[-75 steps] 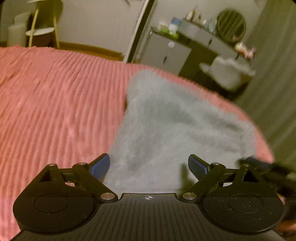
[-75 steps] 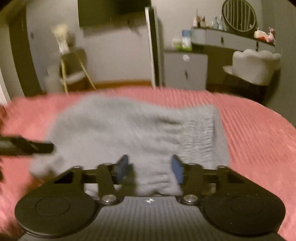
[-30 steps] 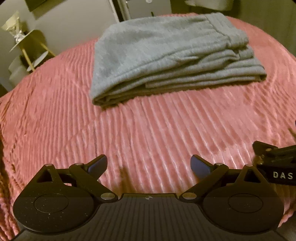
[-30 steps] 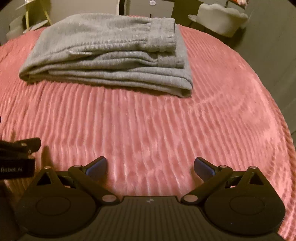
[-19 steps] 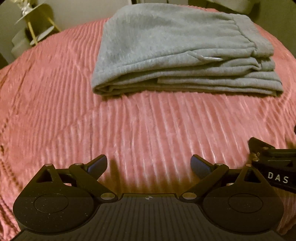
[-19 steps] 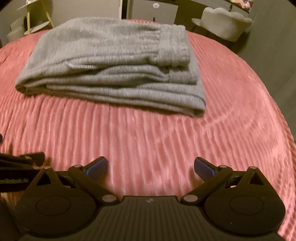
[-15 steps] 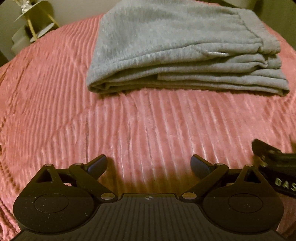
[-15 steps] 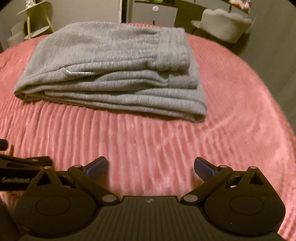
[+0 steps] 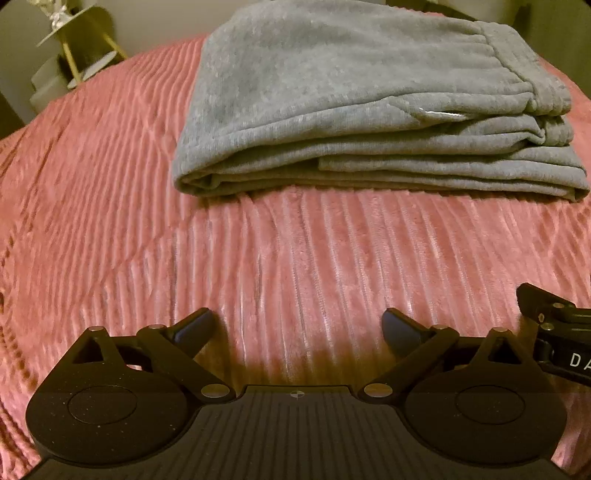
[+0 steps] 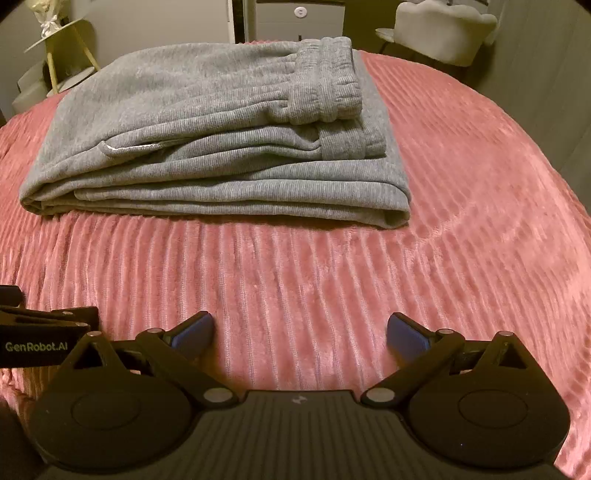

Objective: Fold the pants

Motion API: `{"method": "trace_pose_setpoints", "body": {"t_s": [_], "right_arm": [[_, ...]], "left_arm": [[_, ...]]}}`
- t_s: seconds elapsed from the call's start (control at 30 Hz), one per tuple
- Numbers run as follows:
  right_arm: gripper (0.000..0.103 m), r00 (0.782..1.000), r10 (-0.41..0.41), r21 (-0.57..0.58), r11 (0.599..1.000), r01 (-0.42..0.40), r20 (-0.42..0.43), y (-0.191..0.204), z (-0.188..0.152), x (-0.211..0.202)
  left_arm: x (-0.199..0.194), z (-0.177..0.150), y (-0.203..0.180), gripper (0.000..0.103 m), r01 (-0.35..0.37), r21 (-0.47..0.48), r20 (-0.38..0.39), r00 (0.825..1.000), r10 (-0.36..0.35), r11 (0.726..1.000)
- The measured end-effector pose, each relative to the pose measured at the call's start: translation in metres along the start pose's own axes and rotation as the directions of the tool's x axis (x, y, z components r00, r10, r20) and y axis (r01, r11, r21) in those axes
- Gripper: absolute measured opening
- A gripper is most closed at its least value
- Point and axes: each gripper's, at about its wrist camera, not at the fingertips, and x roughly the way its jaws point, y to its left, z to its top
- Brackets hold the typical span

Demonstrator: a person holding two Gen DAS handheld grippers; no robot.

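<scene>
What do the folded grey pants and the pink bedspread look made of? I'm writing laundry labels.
The grey pants look like soft knit jersey or fleece, matte: fine ribbing runs across them, and the elastic waistband is gathered. The pink bedspread looks like plush ribbed velvet or chenille: raised cords catch a soft sheen. The fibre cannot be told.

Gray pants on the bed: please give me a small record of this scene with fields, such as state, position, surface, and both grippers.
item: gray pants
state: folded into a flat stack of several layers
waistband: elastic waistband on top, at the right end of the stack
surface: pink ribbed bedspread
left gripper: jaws open, holding nothing, apart from the pants
right gripper: jaws open, holding nothing, apart from the pants
background: white chair behind the bed
</scene>
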Motion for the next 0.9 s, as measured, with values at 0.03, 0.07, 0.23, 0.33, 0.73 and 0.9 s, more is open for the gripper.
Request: {"method": "trace_pose_setpoints", "body": {"t_s": [0.03,0.07,0.23,0.33,0.73,0.9], "right_arm": [[0.1,1.0,-0.001,0.001,1.0,0.001,0.001,0.0,0.0,0.0],[0.1,1.0,-0.001,0.001,1.0,0.001,0.002,0.0,0.0,0.0],[0.1,1.0,0.0,0.004,1.0,0.0,0.003,-0.001,-0.001,-0.001],[0.1,1.0,-0.001,0.002,1.0,0.001,0.006,-0.002,-0.001,-0.003],[0.1,0.998,0.023,0.01,1.0,-0.023,0.051,-0.004,0.0,-0.013],[0.1,0.999,0.021,0.02,1.0,-0.022,0.045,-0.006,-0.001,-0.012]], "left_arm": [[-0.001,0.0,0.0,0.101,-0.002,0.004,0.001,1.0,0.002,1.0],[-0.001,0.0,0.0,0.101,-0.003,0.005,0.001,1.0,0.003,1.0],[0.0,-0.001,-0.001,0.101,-0.005,0.006,0.002,1.0,0.005,1.0],[-0.001,-0.002,-0.002,0.101,-0.012,0.013,0.006,1.0,0.012,1.0],[-0.01,-0.005,-0.006,0.101,-0.022,0.021,0.028,0.999,0.021,1.0],[-0.012,-0.004,-0.005,0.101,-0.028,0.018,0.043,0.999,0.027,0.999]]}}
